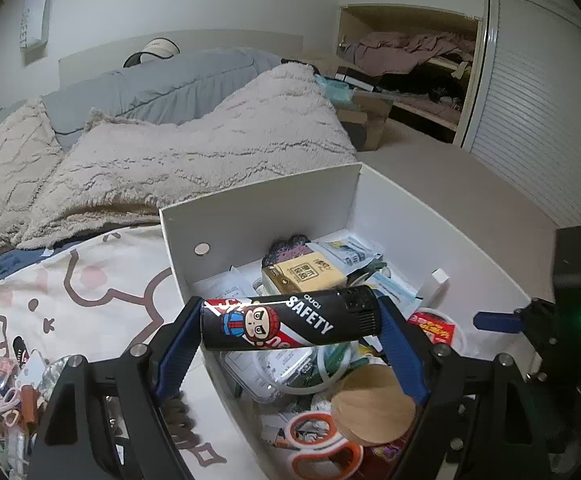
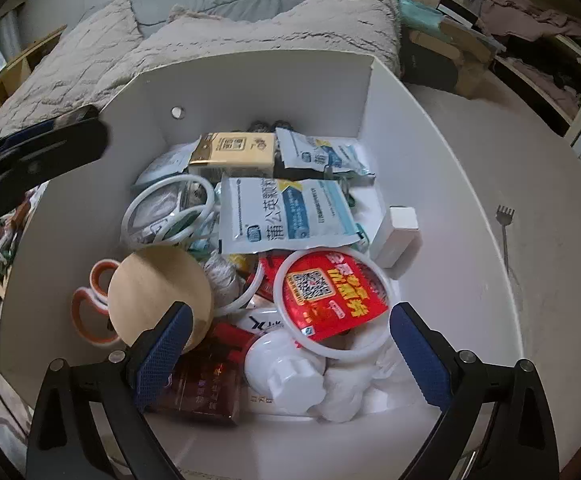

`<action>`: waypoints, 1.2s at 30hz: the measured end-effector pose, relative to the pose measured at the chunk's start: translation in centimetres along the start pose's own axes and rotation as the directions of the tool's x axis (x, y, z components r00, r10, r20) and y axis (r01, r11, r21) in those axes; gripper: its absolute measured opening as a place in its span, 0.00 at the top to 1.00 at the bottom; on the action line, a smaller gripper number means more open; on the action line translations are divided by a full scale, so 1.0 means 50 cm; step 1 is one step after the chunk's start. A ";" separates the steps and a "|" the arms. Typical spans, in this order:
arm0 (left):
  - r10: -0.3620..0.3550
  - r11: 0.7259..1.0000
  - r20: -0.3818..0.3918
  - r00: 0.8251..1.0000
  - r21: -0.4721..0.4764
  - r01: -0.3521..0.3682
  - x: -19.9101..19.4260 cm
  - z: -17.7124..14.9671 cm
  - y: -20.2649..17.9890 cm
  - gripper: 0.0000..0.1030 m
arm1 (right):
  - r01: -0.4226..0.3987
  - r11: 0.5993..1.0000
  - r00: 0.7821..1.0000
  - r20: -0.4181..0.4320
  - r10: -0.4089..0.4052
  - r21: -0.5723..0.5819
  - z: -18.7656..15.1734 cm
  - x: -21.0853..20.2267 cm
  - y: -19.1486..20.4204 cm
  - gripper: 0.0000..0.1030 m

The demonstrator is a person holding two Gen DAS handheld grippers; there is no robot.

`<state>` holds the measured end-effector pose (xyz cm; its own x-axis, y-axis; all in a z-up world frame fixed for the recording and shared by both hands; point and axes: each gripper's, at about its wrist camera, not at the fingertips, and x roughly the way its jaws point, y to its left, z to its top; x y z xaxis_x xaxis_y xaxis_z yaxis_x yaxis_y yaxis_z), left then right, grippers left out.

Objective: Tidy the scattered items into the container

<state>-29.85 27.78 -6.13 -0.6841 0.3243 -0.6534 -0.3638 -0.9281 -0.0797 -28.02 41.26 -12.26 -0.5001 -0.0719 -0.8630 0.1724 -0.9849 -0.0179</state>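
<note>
Gripping the black lighter (image 1: 290, 322) end to end, your left hand-held gripper (image 1: 290, 344) holds it above the white box (image 1: 258, 208); your right hand-held gripper (image 2: 290, 356) hangs wide apart, nothing between its pads, over the red packet (image 2: 330, 292).

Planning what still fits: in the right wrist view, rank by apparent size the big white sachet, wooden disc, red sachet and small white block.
1. White sachet, largest.
2. Wooden disc and red sachet: look alike, unranked; the disc lies nearer the camera.
3. White block, smallest.
</note>
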 end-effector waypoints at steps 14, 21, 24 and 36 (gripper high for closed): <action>0.036 0.999 0.001 0.999 -0.006 -0.036 0.038 0.001 0.011 0.18 | -0.024 1.000 1.000 0.009 0.024 -0.008 -0.012 0.006 0.002 0.04; 0.039 0.997 0.032 0.999 -0.061 -0.037 0.026 0.005 0.030 0.04 | -0.023 1.000 1.000 0.011 0.023 -0.007 -0.012 0.005 0.003 0.04; 0.042 0.997 0.028 0.999 -0.066 -0.040 0.024 0.003 0.035 0.04 | -0.021 1.000 1.000 0.012 0.021 -0.006 -0.012 0.004 0.003 0.04; 0.035 0.997 0.025 0.999 -0.071 -0.033 0.000 -0.003 0.046 0.04 | 0.001 1.000 0.999 0.053 -0.003 0.028 0.003 -0.013 0.004 0.04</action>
<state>-30.61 25.61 -6.42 -0.7119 0.2962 -0.6367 -0.2950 -0.9490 -0.1115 -27.77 41.09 -11.62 -0.5448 -0.0772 -0.8350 0.1481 -0.9890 -0.0051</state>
